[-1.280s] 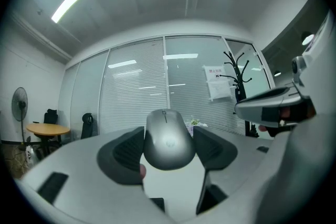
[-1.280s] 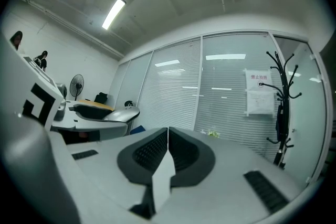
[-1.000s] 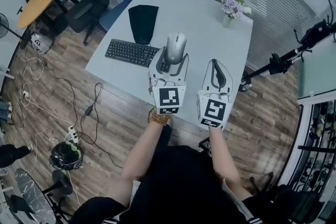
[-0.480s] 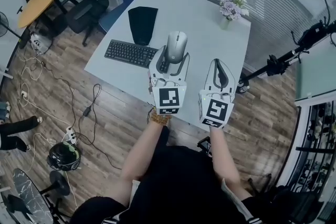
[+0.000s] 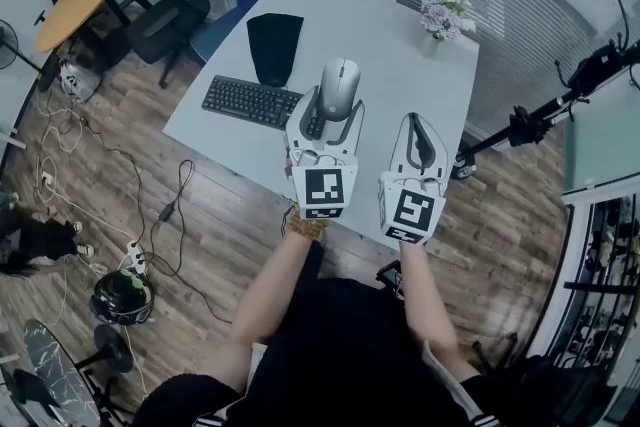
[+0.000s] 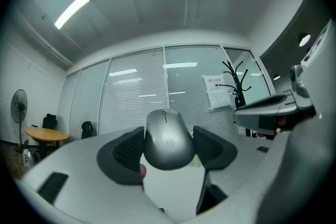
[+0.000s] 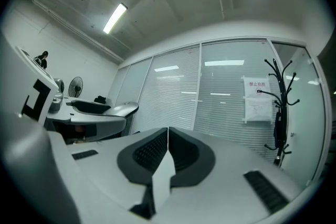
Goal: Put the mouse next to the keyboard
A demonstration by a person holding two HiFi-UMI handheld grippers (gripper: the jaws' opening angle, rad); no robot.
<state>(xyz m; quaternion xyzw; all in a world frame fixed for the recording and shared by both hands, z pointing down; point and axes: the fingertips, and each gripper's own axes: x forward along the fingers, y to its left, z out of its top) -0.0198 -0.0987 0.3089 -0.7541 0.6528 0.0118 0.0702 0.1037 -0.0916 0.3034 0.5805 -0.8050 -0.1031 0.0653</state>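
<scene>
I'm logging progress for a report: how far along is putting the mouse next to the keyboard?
Done: the left tool is clamped on the mouse. In hand: the mouse hangs over the table by the right end of the keyboard. Left: setting it down beside the keyboard and letting go. The right tool is shut, empty.

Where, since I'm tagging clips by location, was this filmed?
Probably an office meeting room: a white table with a keyboard, a black office chair nearby, and blind-covered glass walls.
</scene>
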